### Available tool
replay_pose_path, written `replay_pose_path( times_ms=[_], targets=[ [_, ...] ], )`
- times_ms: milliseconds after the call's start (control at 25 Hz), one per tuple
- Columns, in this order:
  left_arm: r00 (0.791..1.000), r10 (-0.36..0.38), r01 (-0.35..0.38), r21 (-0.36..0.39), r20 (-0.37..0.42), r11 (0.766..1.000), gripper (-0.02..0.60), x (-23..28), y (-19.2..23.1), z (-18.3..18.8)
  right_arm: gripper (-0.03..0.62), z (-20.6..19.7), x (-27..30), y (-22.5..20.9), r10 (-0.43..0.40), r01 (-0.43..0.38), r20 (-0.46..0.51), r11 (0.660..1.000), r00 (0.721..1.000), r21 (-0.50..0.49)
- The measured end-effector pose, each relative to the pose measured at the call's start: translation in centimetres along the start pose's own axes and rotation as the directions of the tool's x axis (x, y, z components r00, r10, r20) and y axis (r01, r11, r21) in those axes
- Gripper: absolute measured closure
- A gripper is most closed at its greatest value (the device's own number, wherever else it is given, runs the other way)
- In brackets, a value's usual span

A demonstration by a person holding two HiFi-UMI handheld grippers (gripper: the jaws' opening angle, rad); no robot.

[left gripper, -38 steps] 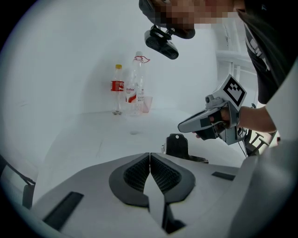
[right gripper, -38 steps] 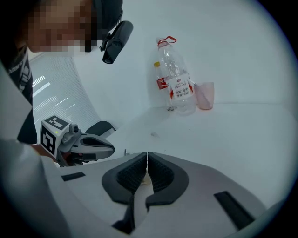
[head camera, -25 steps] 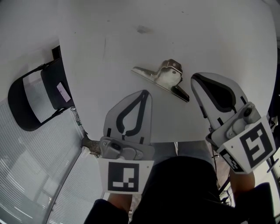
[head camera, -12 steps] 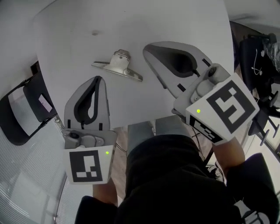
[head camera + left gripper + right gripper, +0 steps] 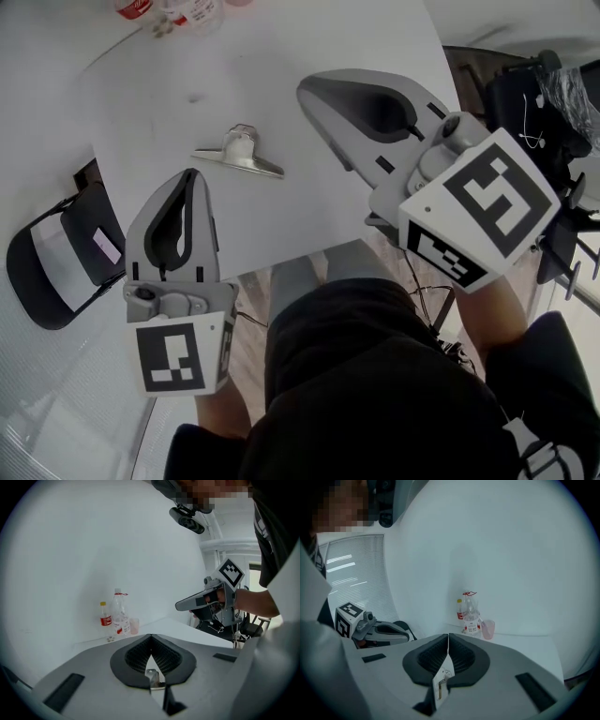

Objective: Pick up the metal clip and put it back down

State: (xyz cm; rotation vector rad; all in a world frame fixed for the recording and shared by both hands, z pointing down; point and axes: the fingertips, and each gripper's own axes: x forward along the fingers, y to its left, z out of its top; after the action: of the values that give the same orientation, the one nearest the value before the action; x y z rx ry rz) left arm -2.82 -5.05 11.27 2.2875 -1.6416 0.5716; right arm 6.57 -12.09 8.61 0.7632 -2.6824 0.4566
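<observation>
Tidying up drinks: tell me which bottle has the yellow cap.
The shorter bottle with the red label; the taller bottle beside it is clear.

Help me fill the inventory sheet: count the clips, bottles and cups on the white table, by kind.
Metal clip: 1
Bottles: 2
Pink cup: 1
Total: 4

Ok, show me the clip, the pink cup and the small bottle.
clip (image 5: 242, 161): head view, on its flat metal jaw.
pink cup (image 5: 488, 630): right gripper view, on its side wall.
small bottle (image 5: 105, 621): left gripper view, on its red label.
</observation>
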Motion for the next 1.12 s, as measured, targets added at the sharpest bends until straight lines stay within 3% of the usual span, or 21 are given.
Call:
replay_pose_path(
  times_ms=[720,1120],
  targets=[
    [0.982,0.003,-0.020,0.089,0.187,0.996,0.560,-6.9,-2.9,8.6,0.569,5.9,-10.7,2.2,-0.090,0.099,0.138,0.993,0.986,-0.064],
    [0.975,0.025,-0.051,0.110,0.222,0.993,0.560,-8.9,-3.1,9.5,0.569,7.0,-12.3,3.6,-0.078,0.095,0.193,0.992,0.978,-0.080]
  ],
)
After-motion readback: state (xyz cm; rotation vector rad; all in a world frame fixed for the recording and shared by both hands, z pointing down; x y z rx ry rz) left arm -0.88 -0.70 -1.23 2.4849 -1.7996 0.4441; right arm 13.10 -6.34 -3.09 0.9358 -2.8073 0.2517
